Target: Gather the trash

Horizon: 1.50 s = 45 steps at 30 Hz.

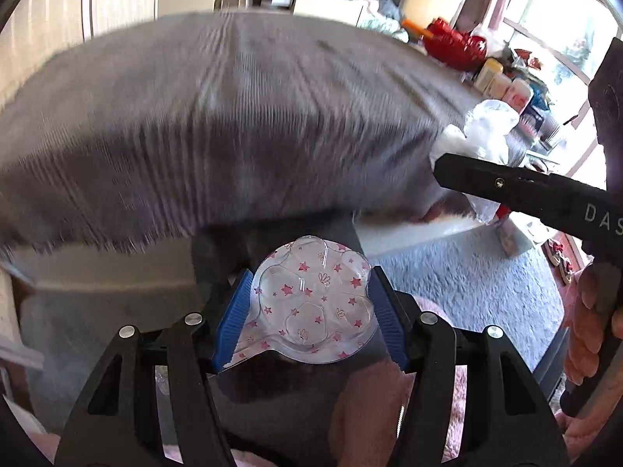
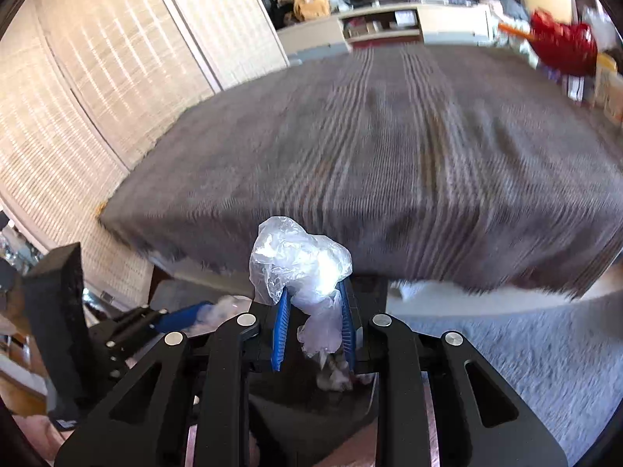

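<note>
Pinching a clear star-printed plastic tray [image 1: 313,303], the left claw [image 1: 311,311] risks cracking it; right claw [image 2: 313,311] pinches a crumpled clear plastic bag [image 2: 300,268] that could slip.

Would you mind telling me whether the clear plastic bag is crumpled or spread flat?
Crumpled: the plastic bag bunches into a wad between the right tool's blue pads.

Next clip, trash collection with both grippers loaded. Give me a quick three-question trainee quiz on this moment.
1. True or false: the left gripper holds nothing.
2. What is clamped in the right gripper? A) a red pot B) crumpled clear plastic bag C) a sock
3. What pattern is printed on the clear plastic tray between the left pads?

Key:
1. False; it grips the tray.
2. B
3. Pink stars, with small flower outlines.
</note>
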Each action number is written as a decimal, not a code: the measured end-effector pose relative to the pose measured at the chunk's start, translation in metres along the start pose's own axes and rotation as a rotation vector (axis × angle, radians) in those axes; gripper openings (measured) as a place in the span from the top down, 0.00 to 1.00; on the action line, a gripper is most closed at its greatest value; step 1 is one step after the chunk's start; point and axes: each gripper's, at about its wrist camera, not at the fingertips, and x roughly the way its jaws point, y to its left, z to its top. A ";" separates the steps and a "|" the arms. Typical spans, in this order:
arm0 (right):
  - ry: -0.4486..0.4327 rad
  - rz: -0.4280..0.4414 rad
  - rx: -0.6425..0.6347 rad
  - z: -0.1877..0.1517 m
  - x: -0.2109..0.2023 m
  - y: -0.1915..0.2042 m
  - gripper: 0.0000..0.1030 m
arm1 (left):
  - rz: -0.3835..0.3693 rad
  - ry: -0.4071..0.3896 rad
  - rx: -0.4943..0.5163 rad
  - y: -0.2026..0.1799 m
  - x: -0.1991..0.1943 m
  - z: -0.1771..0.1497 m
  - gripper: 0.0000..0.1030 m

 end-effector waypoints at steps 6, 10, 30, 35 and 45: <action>0.101 0.010 0.009 -0.022 0.033 0.002 0.76 | 0.022 0.068 -0.002 0.007 0.027 -0.019 0.44; 0.149 0.005 0.016 -0.029 0.051 0.003 0.76 | 0.023 0.109 -0.024 0.016 0.042 -0.023 0.44; 0.206 -0.014 0.039 -0.014 0.075 0.002 0.52 | -0.018 0.155 -0.076 0.033 0.059 -0.027 0.29; 0.175 -0.032 0.030 -0.011 0.065 0.001 0.35 | -0.005 0.134 -0.073 0.029 0.049 -0.022 0.15; 0.097 -0.019 0.034 -0.003 0.036 -0.002 0.03 | 0.017 0.100 -0.088 0.029 0.033 -0.016 0.08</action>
